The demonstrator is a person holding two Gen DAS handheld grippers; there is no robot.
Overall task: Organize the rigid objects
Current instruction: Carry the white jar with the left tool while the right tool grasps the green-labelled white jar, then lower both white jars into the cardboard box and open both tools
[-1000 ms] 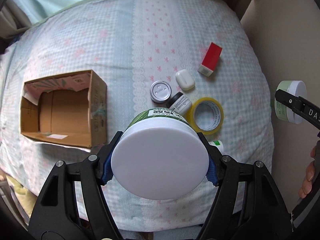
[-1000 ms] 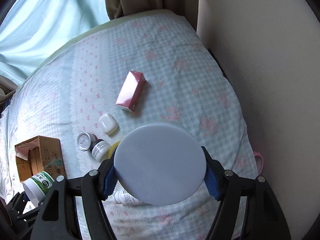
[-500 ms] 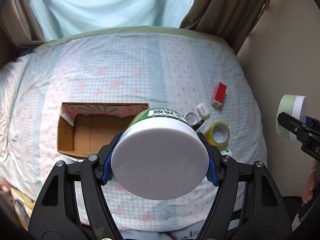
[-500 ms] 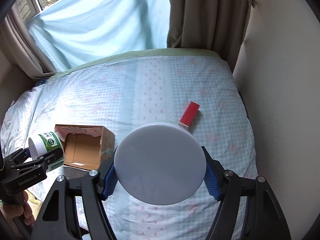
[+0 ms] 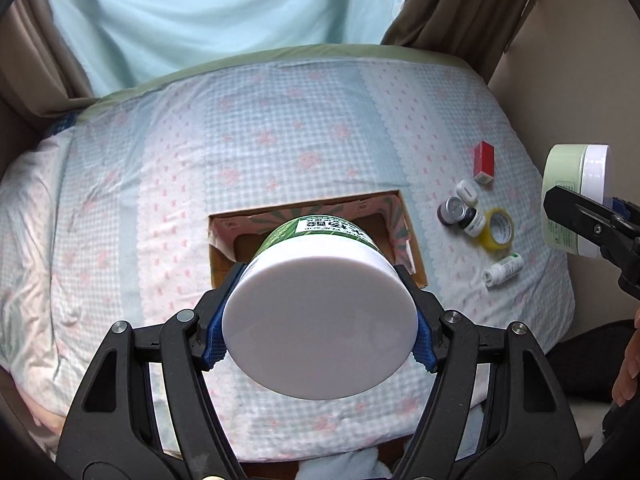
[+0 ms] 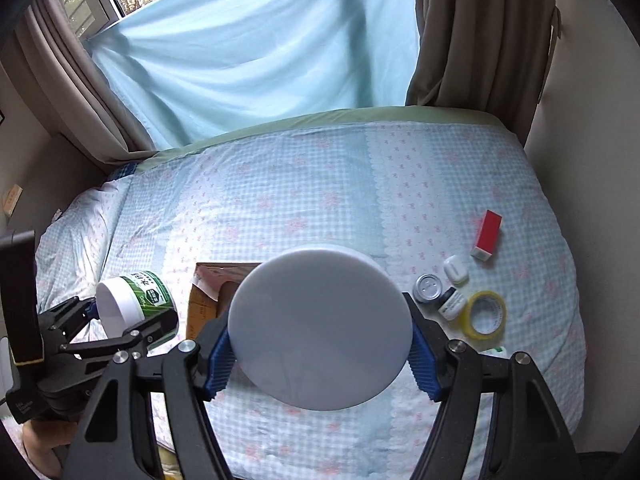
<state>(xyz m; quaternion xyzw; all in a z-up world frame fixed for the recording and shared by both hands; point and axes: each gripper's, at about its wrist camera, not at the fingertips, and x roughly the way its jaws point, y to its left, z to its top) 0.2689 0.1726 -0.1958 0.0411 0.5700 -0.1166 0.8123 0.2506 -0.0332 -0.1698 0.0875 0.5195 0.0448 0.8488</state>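
- Left gripper [image 5: 320,318] is clamped across a round jar with a dark green label [image 5: 318,308]; the ridged blue pads [image 5: 214,340] press on either side of its wide, smooth white lid, which faces the camera.
- That jar hangs in the air, well above the bed and in line with the open cardboard box [image 5: 412,248] below.
- Right gripper [image 6: 320,338] is likewise closed on a jar: the pale green jar [image 5: 576,196], seen side-on from the left camera with a thick white lid and a matte light-green body. From its own camera only the flat white disc of the lid shows between the blue pads [image 6: 218,360].
- Both sets of jaws stand roughly half spread, filled by the lids.
- The box is a shallow rectangular carton, brown corrugated inside, with pink and green print on its inner flaps; it lies open on the quilt.
- The quilt [image 5: 280,140] is soft, pale blue gingham with pink flowers and scalloped lace strips, slightly rumpled at the left.
- Right of the box lies a cluster: a glossy red carton with a white end [image 5: 484,162], a smooth white pebble-shaped case [image 5: 467,192], a small metal-lidded tin [image 5: 451,210], a small dark bottle with a white label [image 5: 472,220], a yellow ring of tape [image 5: 498,228] touching that bottle, and a little white bottle with a green end [image 5: 503,270] lying on its side.
- Behind the bed hang a light blue sheet [image 6: 260,52] and brown pleated curtains [image 6: 480,32].
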